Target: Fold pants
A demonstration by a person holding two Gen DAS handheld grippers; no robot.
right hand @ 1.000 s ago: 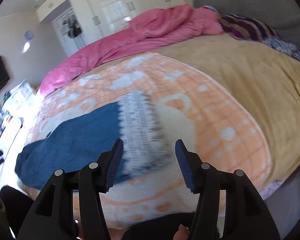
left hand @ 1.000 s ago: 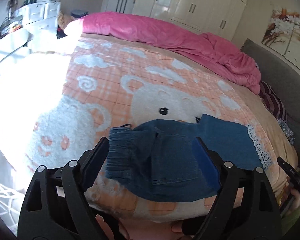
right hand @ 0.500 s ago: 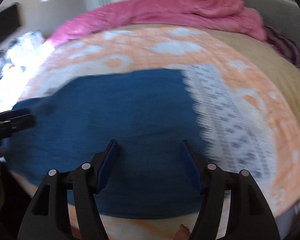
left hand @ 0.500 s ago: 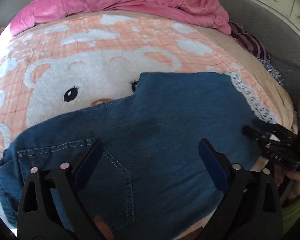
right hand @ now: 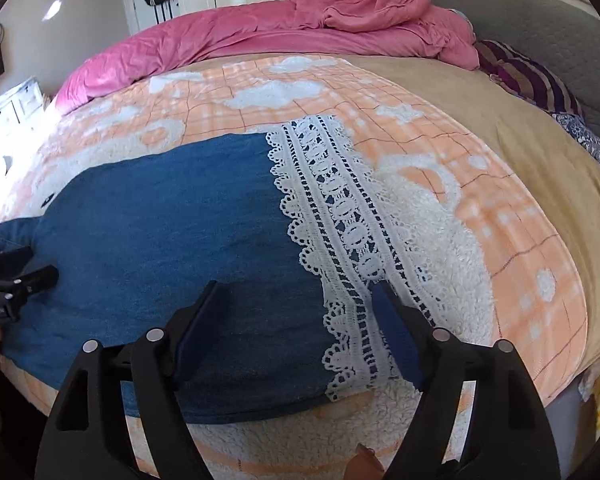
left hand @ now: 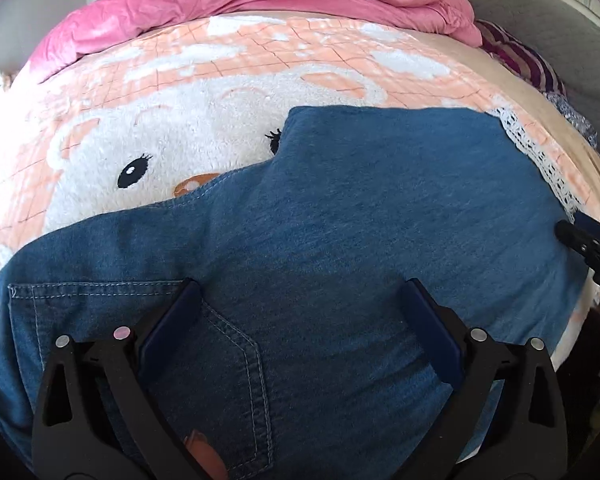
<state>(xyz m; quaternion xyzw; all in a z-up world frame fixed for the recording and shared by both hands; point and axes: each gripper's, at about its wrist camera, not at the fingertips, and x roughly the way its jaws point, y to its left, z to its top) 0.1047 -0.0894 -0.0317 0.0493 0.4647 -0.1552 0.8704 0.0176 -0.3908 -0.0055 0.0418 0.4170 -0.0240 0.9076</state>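
Note:
Blue denim pants (left hand: 360,232) lie flat across the near edge of the bed, waist and back pocket (left hand: 204,360) to the left, white lace hem (right hand: 340,240) to the right. My left gripper (left hand: 300,292) is open and empty, low over the pocket end. My right gripper (right hand: 296,292) is open and empty, low over the seam between denim and lace. The right gripper also shows at the right edge of the left wrist view (left hand: 588,244); the left gripper shows at the left edge of the right wrist view (right hand: 16,280).
The pants rest on a peach and white bear blanket (left hand: 180,128). A crumpled pink duvet (right hand: 300,28) lies along the far side. Striped cushions (right hand: 528,80) and a grey headboard (right hand: 560,40) are on the right. The bed's front edge is just below the pants.
Both grippers have come down and forward, close over the pants. The right gripper swung left from the lace towards the denim and then settled over the seam.

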